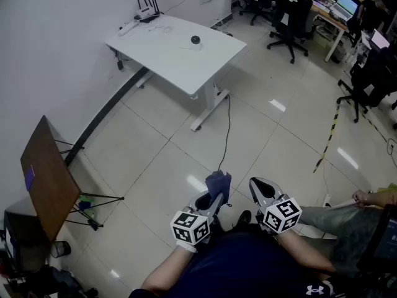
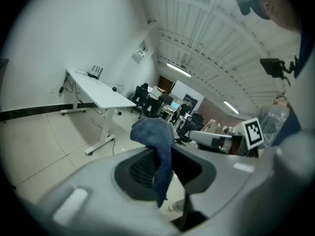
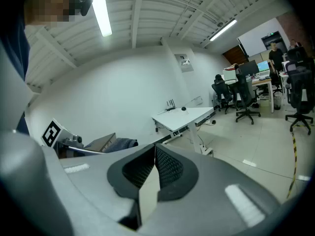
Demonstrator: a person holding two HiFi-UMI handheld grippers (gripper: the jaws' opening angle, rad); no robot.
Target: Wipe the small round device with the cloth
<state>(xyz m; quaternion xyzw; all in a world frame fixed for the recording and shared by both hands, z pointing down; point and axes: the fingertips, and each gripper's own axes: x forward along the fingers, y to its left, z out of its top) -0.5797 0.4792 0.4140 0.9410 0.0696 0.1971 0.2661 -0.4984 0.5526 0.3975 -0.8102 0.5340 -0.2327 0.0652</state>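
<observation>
The small round black device (image 1: 195, 40) sits on the white desk (image 1: 177, 48) far across the room; it shows tiny in the left gripper view (image 2: 114, 88) and the right gripper view (image 3: 183, 108). My left gripper (image 1: 214, 198) is shut on a blue cloth (image 1: 218, 182), held close in front of my body. In the left gripper view the cloth (image 2: 156, 141) bunches above the jaws and hangs between them. My right gripper (image 1: 260, 188) is beside it, shut and empty, its pads (image 3: 167, 166) meeting. Both grippers are well away from the desk.
A router (image 1: 147, 10) and a power strip (image 1: 128, 27) lie at the desk's far end. A brown folding table (image 1: 46, 179) stands tilted at the left wall. Office chairs (image 1: 291, 20) and desks stand at the back right. A seated person's hand and legs (image 1: 347, 213) are at the right.
</observation>
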